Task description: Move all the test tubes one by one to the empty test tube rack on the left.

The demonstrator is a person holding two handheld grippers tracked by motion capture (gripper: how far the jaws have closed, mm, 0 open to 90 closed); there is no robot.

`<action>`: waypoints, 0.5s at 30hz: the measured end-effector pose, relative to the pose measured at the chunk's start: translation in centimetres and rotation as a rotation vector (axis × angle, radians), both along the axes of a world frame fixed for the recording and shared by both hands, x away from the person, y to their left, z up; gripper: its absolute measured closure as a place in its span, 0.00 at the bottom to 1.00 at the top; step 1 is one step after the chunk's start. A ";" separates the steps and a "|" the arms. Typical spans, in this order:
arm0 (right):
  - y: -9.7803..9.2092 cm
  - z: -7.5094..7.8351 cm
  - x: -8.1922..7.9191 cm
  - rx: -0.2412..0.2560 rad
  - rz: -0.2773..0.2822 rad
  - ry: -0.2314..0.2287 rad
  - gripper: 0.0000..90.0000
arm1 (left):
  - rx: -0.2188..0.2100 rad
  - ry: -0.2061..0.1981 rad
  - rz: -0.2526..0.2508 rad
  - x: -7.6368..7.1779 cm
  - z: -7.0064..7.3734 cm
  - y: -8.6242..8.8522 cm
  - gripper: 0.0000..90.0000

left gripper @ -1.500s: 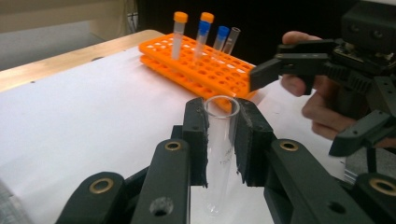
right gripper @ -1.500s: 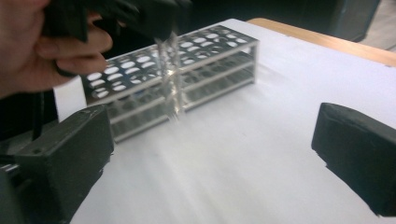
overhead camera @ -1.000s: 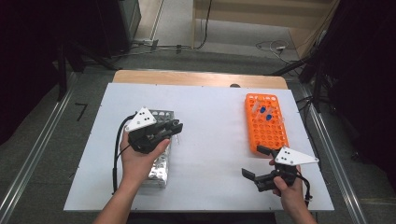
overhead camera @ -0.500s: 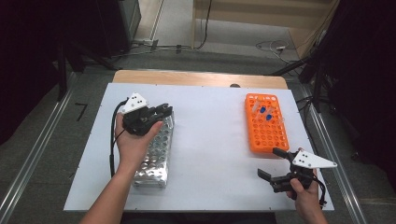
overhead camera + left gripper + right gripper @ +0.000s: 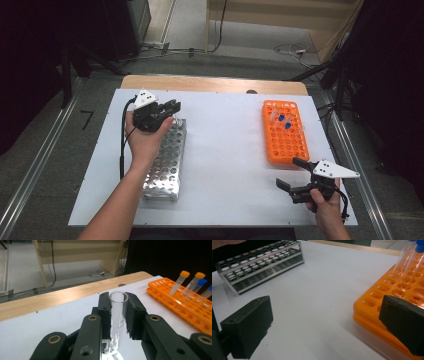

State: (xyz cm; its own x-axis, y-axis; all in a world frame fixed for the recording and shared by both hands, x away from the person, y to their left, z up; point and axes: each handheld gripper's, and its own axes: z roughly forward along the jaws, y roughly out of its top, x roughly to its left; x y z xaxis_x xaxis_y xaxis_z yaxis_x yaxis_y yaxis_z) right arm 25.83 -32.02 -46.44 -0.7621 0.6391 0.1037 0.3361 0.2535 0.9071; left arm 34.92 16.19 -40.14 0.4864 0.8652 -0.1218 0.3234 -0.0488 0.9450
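Note:
My left gripper (image 5: 169, 107) hangs over the far end of the metal tube rack (image 5: 166, 161). It is shut on a clear, uncapped glass tube (image 5: 117, 315), held upright between the jaws of the left gripper (image 5: 117, 303); the tube's lower end sits close over the shiny rack top. My right gripper (image 5: 290, 173) is open and empty just off the near end of the orange rack (image 5: 284, 135). In the right gripper view, the right gripper (image 5: 327, 323) spreads wide beside the orange rack (image 5: 392, 295), with the metal rack (image 5: 259, 267) farther off.
Several capped tubes (image 5: 282, 119) with blue and orange caps stand at the far end of the orange rack (image 5: 175, 300). The white table top (image 5: 225, 150) lies bare between the two racks. A wooden strip (image 5: 215, 84) borders the far edge.
My left gripper has moved away from the person along the metal rack to its far end. My right gripper has shifted a little to the right, still open.

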 end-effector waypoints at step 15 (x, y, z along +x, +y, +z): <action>-0.1 -0.1 0.2 0.005 0.000 0.005 0.00 | 0.058 0.051 0.021 1.5 -1.7 -0.8 0.85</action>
